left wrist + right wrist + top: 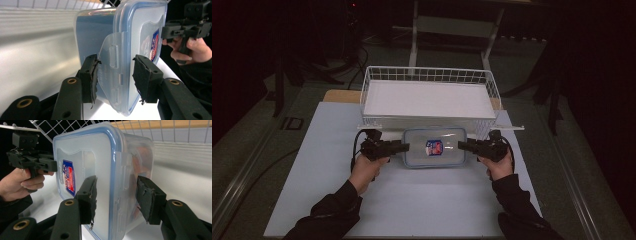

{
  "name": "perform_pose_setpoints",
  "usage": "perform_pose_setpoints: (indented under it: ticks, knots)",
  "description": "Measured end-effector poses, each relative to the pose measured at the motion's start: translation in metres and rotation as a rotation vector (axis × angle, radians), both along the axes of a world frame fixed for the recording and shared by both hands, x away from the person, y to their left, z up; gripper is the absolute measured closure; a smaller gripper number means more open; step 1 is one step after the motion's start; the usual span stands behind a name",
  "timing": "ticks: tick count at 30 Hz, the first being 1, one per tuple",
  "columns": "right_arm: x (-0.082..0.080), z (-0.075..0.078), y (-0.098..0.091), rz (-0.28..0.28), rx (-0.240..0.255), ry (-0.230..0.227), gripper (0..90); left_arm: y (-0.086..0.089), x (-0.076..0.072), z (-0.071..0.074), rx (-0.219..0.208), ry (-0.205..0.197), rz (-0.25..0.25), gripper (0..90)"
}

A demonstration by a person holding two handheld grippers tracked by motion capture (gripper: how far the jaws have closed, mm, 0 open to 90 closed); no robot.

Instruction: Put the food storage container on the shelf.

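A clear plastic box (pixel 435 147) with a blue-rimmed lid lies on the white table (pixel 412 200), just in front of a white wire basket (pixel 430 98). Its long axis runs left to right between the two hands. The left gripper (pixel 401 146) clasps the box's left end, its jaws on the latch flap. The right gripper (pixel 464 145) clasps the right end. The box's contents are hard to tell. The basket holds nothing visible.

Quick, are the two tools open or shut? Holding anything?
Left tool: shut, gripping one end of the plastic box.
Right tool: shut, gripping the other end.
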State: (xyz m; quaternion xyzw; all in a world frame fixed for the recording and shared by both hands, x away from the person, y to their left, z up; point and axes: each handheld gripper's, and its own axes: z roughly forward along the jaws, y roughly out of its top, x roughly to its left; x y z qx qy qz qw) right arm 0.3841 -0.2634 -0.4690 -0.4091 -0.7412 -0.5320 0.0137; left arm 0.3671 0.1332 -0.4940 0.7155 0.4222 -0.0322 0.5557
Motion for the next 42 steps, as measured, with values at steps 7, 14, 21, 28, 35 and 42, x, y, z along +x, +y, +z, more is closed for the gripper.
perform_pose_setpoints:
  ticks: [7,14,21,28,35,42]
  knots:
    - [0.009,-0.007,0.005,-0.026,-0.003,-0.032,51.6,0.000,0.011,-0.003,0.003,-0.016,0.040,53.9]
    - [0.016,-0.016,0.009,-0.033,0.000,-0.078,51.4,0.001,0.016,-0.007,0.036,-0.079,0.088,52.5]
    - [0.022,-0.022,0.012,-0.039,0.000,-0.094,51.2,0.001,0.021,-0.009,0.036,-0.095,0.100,51.9]
    - [0.022,-0.027,0.015,-0.056,0.020,-0.116,50.0,0.004,0.021,-0.011,0.030,-0.111,0.125,51.0]
    - [0.022,-0.028,0.022,-0.101,-0.010,-0.123,47.4,-0.002,0.020,-0.012,0.049,-0.139,0.156,49.1]
    - [0.025,-0.035,0.030,-0.147,-0.046,-0.067,48.0,-0.006,0.024,-0.017,0.026,-0.105,0.209,42.7]
